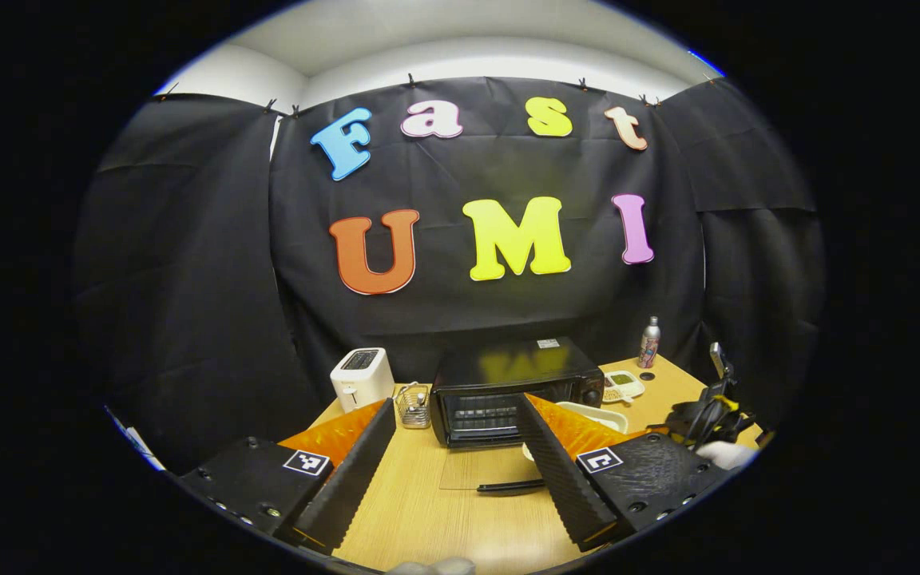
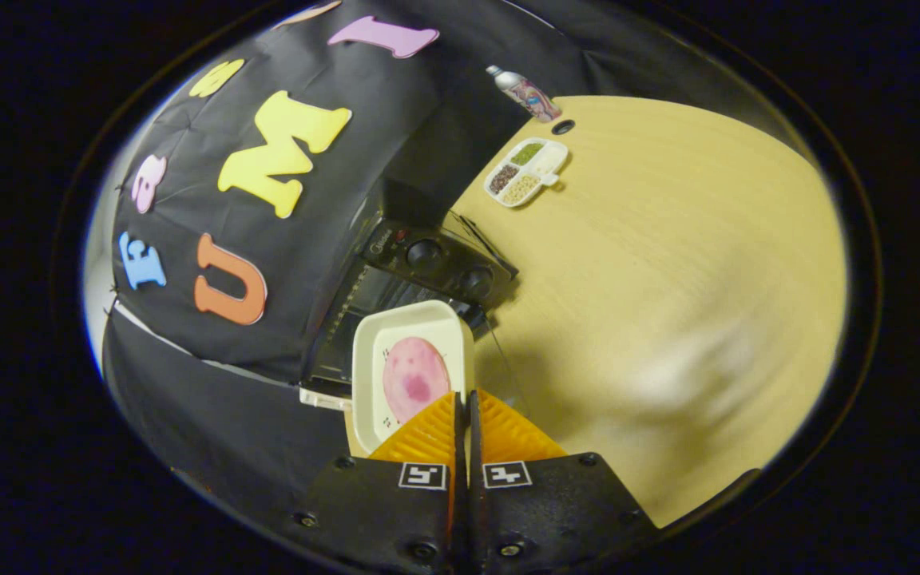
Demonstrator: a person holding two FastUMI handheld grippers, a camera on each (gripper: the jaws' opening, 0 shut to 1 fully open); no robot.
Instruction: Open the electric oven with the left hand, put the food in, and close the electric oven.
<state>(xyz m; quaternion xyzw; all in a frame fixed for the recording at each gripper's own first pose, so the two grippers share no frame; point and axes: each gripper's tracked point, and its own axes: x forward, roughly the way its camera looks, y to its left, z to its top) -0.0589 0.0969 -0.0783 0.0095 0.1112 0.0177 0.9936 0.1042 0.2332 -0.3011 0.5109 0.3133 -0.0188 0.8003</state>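
The right gripper (image 2: 464, 399) pinches a white rectangular tray (image 2: 408, 331) of pink food before the open black oven (image 1: 508, 383); left gripper (image 1: 456, 447) spread, empty; tilting could spill it.

- The table (image 1: 436, 511) is light wood, and its top runs back to the booth's black cloth wall.
- A black electric oven (image 1: 516, 387) stands near the back, its glass door (image 1: 480, 471) folded down flat toward the table top.
- A white toaster (image 1: 361, 377) stands left of the oven, with a small wire basket (image 1: 414, 405) between them.
- A divided white snack tray (image 2: 525, 172) lies right of the oven.
- A slim metal bottle (image 1: 649, 342) stands at the back right, beside a small dark round hole (image 1: 647, 375) in the top.
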